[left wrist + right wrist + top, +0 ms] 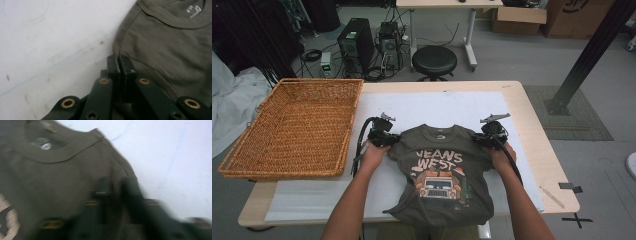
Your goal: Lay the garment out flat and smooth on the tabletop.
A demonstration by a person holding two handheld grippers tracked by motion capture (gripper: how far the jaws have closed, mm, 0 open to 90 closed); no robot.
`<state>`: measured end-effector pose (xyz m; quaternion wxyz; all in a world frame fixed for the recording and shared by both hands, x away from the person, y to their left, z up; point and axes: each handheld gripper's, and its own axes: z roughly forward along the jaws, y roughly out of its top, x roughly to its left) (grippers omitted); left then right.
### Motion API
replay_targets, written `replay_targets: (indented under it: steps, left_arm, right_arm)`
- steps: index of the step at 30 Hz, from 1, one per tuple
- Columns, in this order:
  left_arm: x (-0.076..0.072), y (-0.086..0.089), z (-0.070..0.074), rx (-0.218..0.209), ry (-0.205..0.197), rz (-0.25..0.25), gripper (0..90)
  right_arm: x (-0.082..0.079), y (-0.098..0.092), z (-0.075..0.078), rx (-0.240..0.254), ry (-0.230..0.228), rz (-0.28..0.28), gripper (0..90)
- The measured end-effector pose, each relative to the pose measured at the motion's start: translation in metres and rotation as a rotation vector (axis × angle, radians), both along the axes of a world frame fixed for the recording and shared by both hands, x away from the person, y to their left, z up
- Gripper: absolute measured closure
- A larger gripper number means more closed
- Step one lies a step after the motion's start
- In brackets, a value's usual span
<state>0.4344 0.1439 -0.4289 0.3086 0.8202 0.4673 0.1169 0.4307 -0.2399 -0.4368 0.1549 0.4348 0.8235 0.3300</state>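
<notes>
A dark olive T-shirt (439, 170) with a truck print lies face up on the white mat, its hem hanging over the table's near edge. My left gripper (393, 139) is at the shirt's left sleeve. In the left gripper view its jaws (119, 58) are pressed together right on the sleeve edge of the T-shirt (170, 45). My right gripper (478, 139) is at the opposite sleeve. The right gripper view is blurred, with the right gripper (116, 185) over the shoulder edge of the T-shirt (62, 182) and cloth seemingly pinched between the jaws.
A large wicker basket (292, 82) sits on the table's left end, beside the white mat (437, 102). Beyond the far edge stand a black stool (434, 61) and computer towers (357, 42). A thin stick (552, 196) lies near the front right corner.
</notes>
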Motion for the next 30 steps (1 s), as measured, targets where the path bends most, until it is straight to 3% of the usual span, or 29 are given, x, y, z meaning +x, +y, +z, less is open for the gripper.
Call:
replay_targets:
  steps: [1,3,5,6,7,8,9,10,11,12,13,14,17,19,20,21,22,25,26,27,28,29,30]
  left_arm:
    - [0.002,0.003,0.004,-0.002,-0.028,0.032,88.6]
    - [0.008,0.009,0.014,-0.045,-0.077,0.105,88.6]
    - [0.018,0.012,0.024,-0.032,-0.118,0.151,88.5]
    - [0.024,0.012,0.029,-0.025,-0.138,0.174,88.3]
    - [0.03,0.013,0.033,-0.034,-0.153,0.202,88.3]
    - [0.036,0.013,0.036,-0.049,-0.156,0.234,87.8]
    - [0.041,0.011,0.038,-0.025,-0.154,0.267,70.2]
    - [0.043,0.009,0.038,0.021,-0.155,0.306,70.2]
    - [0.043,0.008,0.037,0.035,-0.149,0.325,59.6]
    - [0.041,0.008,0.036,0.036,-0.137,0.335,56.4]
    - [0.037,0.008,0.034,0.054,-0.139,0.341,52.4]
    - [0.032,0.008,0.032,0.047,-0.146,0.337,51.2]
    - [0.017,0.013,0.019,0.02,-0.124,0.334,50.5]
    - [0.008,0.015,0.009,0.014,-0.11,0.347,49.9]
    - [0.004,0.016,0.003,0.001,-0.095,0.352,47.6]
    - [0.001,0.016,-0.002,-0.007,-0.087,0.36,47.6]
    - [-0.001,0.016,-0.007,-0.006,-0.083,0.369,46.1]
    - [-0.005,0.013,-0.013,0.004,-0.12,0.389,46.9]
    - [-0.006,0.012,-0.012,0.018,-0.126,0.38,50.8]
    - [-0.006,0.012,-0.011,0.018,-0.131,0.378,69.6]
    - [-0.007,0.012,-0.01,0.02,-0.13,0.394,76.9]
    - [-0.008,0.012,-0.01,0.02,-0.137,0.409,85.6]
    - [-0.01,0.012,-0.01,0.02,-0.145,0.427,87.2]
  right_arm:
    - [0.002,0.002,0.001,-0.015,-0.007,0.006,87.0]
    - [0.01,0.005,0.004,-0.016,-0.047,-0.005,87.1]
    - [0.021,0.01,0.009,-0.013,-0.091,-0.03,87.2]
    - [0.034,0.019,0.014,-0.05,-0.133,-0.069,87.4]
    - [0.034,0.019,0.014,-0.05,-0.133,-0.069,87.4]
    - [0.04,0.026,0.017,-0.086,-0.163,-0.098,87.5]
    - [0.052,0.039,0.019,-0.165,-0.196,-0.148,86.8]
    - [0.052,0.039,0.019,-0.165,-0.196,-0.148,86.8]
    - [0.058,0.045,0.016,-0.211,-0.179,-0.163,85.1]
    - [0.063,0.048,0.013,-0.253,-0.15,-0.174,76.7]
    - [0.064,0.049,0.012,-0.258,-0.164,-0.197,69.9]
    - [0.061,0.046,0.014,-0.226,-0.189,-0.227,65.8]
    - [0.051,0.022,0.024,-0.033,-0.184,-0.281,58.0]
    - [0.037,-0.001,0.03,0.023,-0.223,-0.329,55.4]
    - [0.021,-0.025,0.033,0.056,-0.22,-0.373,54.4]
    - [0.021,-0.025,0.033,0.056,-0.22,-0.373,54.4]
    - [0.012,-0.036,0.031,0.084,-0.212,-0.393,54.4]
    - [-0.009,-0.057,0.016,0.139,-0.112,-0.412,53.6]
    - [-0.013,-0.059,0.009,0.167,-0.071,-0.408,52.6]
    - [-0.017,-0.058,0.003,0.163,-0.042,-0.398,52.8]
    - [-0.019,-0.054,-0.003,0.142,-0.018,-0.385,52.9]
    - [-0.021,-0.049,-0.007,0.135,-0.012,-0.374,50.9]
    - [-0.025,-0.044,-0.009,0.129,-0.044,-0.364,61.8]
